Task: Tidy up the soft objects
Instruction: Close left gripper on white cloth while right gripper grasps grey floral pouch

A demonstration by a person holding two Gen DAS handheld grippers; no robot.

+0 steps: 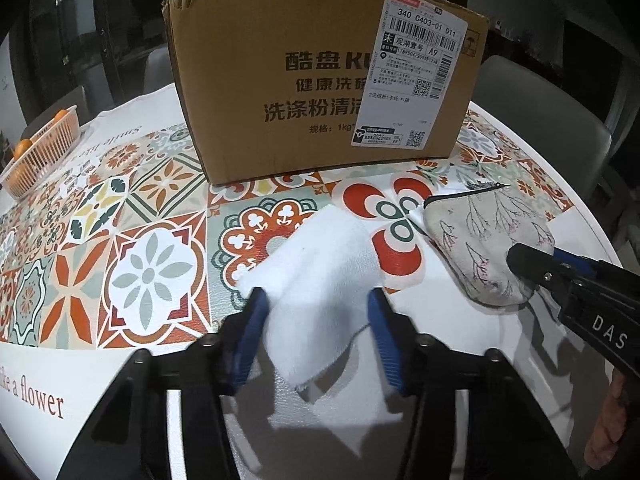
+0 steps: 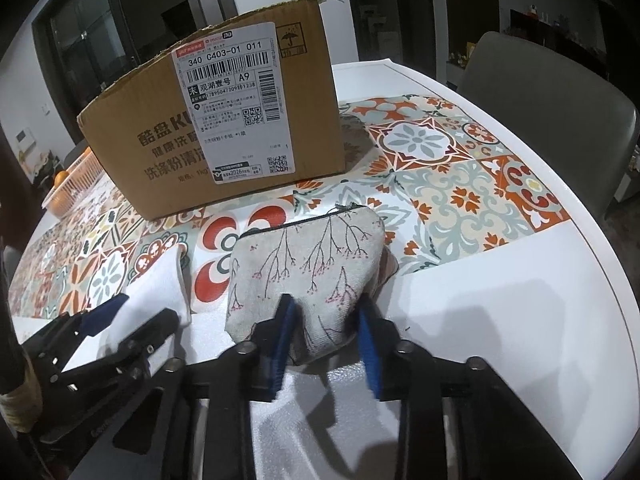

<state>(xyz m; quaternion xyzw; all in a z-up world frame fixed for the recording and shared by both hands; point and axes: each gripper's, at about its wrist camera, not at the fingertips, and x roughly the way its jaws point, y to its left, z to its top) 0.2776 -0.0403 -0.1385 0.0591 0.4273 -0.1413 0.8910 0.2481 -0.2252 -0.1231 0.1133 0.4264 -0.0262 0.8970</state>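
Note:
My left gripper (image 1: 318, 300) is shut on a folded white cloth (image 1: 320, 264) and holds it just above the patterned tablecloth (image 1: 152, 268). My right gripper (image 2: 326, 308) is shut on a beige zip pouch with a branch print (image 2: 308, 264), near its lower edge. The pouch also shows in the left wrist view (image 1: 488, 240), with the right gripper (image 1: 532, 260) on it. The cloth (image 2: 160, 288) and left gripper (image 2: 120, 316) appear at the left of the right wrist view. An open brown cardboard box (image 1: 320, 92) stands upright behind both; it also shows in the right wrist view (image 2: 224, 120).
An orange plastic basket with oranges (image 1: 40, 152) sits at the table's far left. A grey chair (image 2: 552, 104) stands beyond the table's right edge. The white table rim (image 2: 580, 248) curves close on the right.

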